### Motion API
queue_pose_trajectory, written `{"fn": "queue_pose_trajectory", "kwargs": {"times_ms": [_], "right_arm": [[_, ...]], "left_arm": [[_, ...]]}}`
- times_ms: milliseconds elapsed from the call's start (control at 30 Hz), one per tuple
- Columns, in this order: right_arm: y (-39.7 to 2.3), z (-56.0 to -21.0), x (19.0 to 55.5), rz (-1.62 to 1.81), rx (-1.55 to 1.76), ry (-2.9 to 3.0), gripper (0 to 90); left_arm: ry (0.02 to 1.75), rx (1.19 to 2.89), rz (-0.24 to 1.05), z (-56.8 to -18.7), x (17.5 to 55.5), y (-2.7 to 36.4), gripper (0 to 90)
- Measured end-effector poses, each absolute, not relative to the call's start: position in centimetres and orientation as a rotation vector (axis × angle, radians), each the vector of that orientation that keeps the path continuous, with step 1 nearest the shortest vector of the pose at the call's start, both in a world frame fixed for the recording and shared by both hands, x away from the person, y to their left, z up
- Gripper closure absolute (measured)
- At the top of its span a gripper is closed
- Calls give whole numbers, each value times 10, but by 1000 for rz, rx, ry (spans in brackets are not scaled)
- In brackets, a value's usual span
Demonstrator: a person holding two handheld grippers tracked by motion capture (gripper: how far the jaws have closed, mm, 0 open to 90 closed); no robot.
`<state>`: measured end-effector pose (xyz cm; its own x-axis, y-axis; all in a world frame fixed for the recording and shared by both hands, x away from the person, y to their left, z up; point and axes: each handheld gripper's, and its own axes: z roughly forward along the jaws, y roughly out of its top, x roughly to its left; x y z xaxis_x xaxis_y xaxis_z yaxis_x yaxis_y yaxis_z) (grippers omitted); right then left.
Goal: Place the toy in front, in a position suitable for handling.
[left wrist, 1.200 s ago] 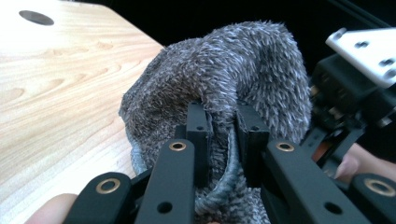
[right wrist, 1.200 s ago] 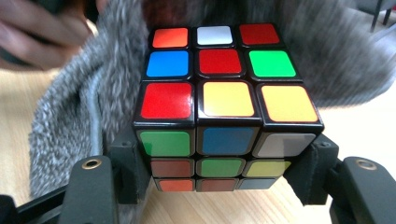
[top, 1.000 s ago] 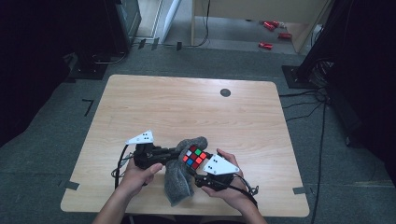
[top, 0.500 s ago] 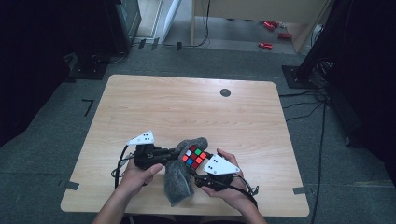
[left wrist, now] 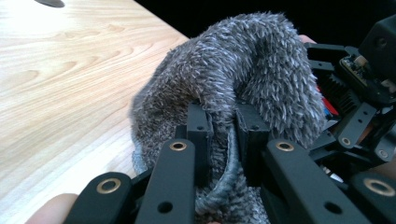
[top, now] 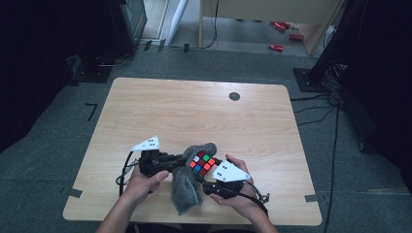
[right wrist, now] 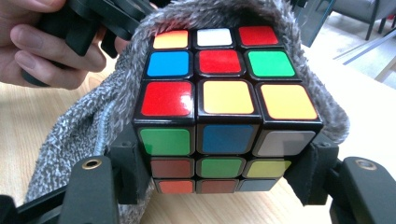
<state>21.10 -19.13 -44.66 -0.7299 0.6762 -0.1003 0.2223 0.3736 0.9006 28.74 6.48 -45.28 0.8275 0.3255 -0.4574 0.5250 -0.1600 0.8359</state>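
Above the near edge of the tabletop [top: 194,107], the left claw [left wrist: 223,135] pinched the rim of a grey fuzzy pouch [left wrist: 243,74], apparently holding its mouth open, while the right claw [right wrist: 219,175] clamped a puzzle cube [right wrist: 224,107] at the opening.

free: far tabletop [top: 194,111] | blocked: sock [top: 187,191], cube [top: 202,163] between claws

Light wood tabletop [top: 194,111], rounded corners, dark round grommet [top: 234,96] near far edge. Grey carpet floor [top: 73,121], tape marks [top: 91,109] at left. Black equipment stands [top: 335,43] at both far sides, cables [top: 316,109] trailing across floor at right. Pale wooden furniture [top: 262,14] beyond; red items [top: 277,47] on floor beneath. Surroundings dim.
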Motion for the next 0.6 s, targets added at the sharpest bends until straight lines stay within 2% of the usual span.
{"fn": "queue_pose_trajectory", "kwargs": {"times_ms": [167,367,600], "right_arm": [[-192,-452,214,1337,810,2199,345],[-188,-447,210,1329,784,2185,344],[-188,-452,213,1335,793,2201,345]], "left_arm": [[624,1720,-214,-445,285,69,803],[666,1777,-231,-453,290,67,803],[615,1702,-249,-443,287,73,802]]}}
